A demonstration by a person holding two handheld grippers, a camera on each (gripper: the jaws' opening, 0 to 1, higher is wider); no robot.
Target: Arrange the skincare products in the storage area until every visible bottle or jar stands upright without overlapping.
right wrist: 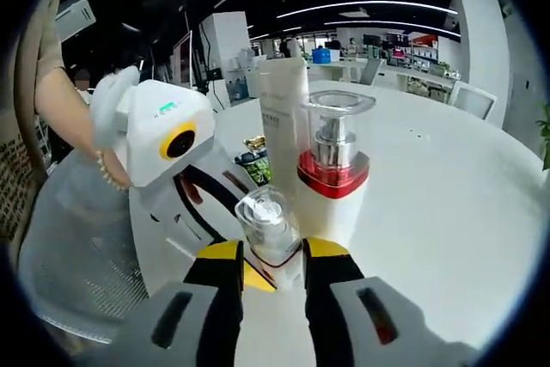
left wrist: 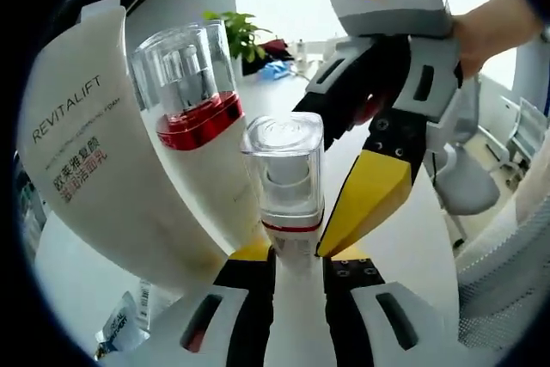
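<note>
Left gripper point(left wrist: 296, 255) is clamping narrowly on the small pump bottle point(left wrist: 285, 180), standing on the white table point(right wrist: 447, 204). Right gripper point(right wrist: 273, 257) is pinching it too. Two pump bottles, including the red-collared bottle point(left wrist: 191, 113), and one Revitalift tube point(left wrist: 94, 152) are standing together.

The small clear-capped bottle point(left wrist: 284, 180) is hidden below its red band by the left tongs point(left wrist: 296, 255). Behind it, the Revitalift tube point(left wrist: 94, 152) is cut off at its base. Small packets point(right wrist: 255, 161) beside the tube are too blurred to be read.
</note>
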